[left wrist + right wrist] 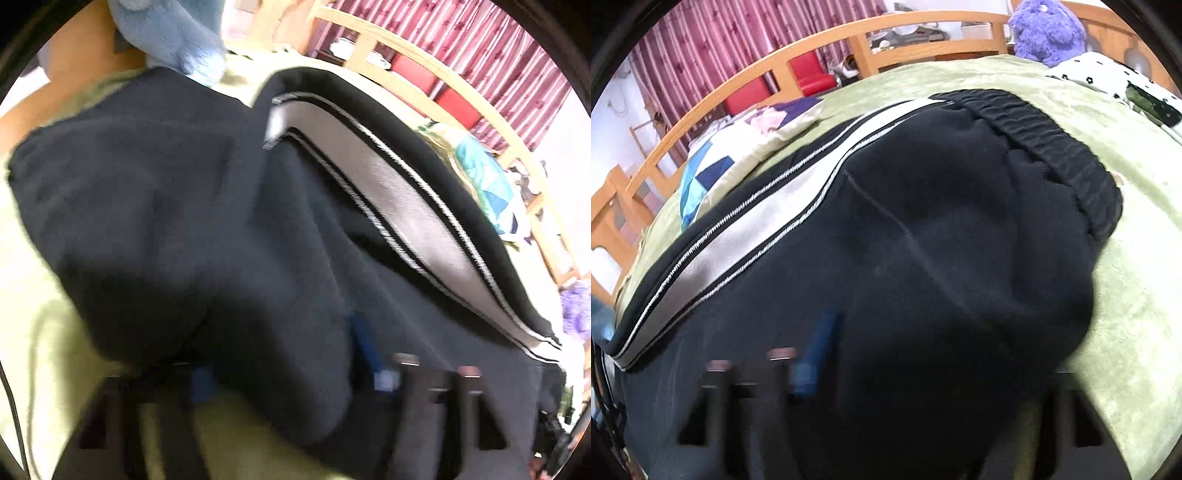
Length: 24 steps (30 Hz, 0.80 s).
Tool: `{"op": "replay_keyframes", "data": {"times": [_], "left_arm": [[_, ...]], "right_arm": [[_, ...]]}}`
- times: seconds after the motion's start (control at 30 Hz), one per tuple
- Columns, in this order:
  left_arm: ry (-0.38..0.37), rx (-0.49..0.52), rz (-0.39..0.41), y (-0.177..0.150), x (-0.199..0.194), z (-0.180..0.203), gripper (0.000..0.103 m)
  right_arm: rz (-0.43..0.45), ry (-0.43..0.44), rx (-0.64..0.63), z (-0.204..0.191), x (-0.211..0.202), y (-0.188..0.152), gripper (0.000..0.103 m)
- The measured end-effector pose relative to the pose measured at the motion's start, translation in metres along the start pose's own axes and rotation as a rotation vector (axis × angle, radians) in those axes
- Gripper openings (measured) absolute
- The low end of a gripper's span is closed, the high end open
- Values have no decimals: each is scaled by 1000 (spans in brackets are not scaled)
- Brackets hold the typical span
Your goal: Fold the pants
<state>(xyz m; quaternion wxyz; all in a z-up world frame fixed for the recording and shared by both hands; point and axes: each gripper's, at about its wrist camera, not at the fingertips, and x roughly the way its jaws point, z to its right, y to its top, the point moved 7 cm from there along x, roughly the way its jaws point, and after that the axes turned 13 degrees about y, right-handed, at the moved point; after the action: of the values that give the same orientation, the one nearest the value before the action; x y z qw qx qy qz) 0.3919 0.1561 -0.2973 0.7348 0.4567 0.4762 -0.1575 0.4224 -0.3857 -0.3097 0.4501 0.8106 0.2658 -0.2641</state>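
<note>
- While you hold both grippers low over the bed, the black pants (pixel 192 229) lie spread on the green blanket (pixel 33 295), folded lengthwise, with the grey side stripe (pixel 402 206) along the far edge.
- Your left gripper (pixel 280 373) has a thick bulge of black cloth between its fingers (pixel 365 350); blur and the cloth hide the pads, so you cannot tell whether it grips.
- Your right gripper (pixel 923 373) is likewise buried in the pants; only its left finger (pixel 820 350) shows, and its grip cannot be judged.
- In your right view, the elastic waistband (pixel 1052 147) lies at the far right, near a spotted cloth (pixel 1115 81).
- A patchwork pillow (pixel 738 147) sits beside the stripe, a purple plush toy (pixel 1045 29) by the wooden rail (pixel 820 40).
</note>
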Motion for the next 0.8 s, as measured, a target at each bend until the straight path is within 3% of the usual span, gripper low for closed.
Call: {"op": "replay_keyframes", "data": {"times": [0.03, 0.13, 0.3, 0.43, 0.67, 0.8], "left_arm": [[-10, 5, 4, 0, -3, -3, 27], [-38, 20, 5, -1, -17, -5, 15], [-44, 26, 6, -12, -44, -18, 13], [-52, 36, -15, -42, -77, -40, 13], [-73, 133, -33, -146, -147, -71, 13], [-127, 166, -55, -192, -179, -79, 14]], "right_arm": [[6, 38, 20, 2, -5, -2, 29], [32, 64, 32, -2, -15, -1, 22], [69, 92, -3, -17, -66, -10, 21], [61, 85, -30, -9, -113, -30, 20], [42, 39, -39, 54, -211, -91, 21], [51, 14, -14, 98, -268, -115, 21]]}}
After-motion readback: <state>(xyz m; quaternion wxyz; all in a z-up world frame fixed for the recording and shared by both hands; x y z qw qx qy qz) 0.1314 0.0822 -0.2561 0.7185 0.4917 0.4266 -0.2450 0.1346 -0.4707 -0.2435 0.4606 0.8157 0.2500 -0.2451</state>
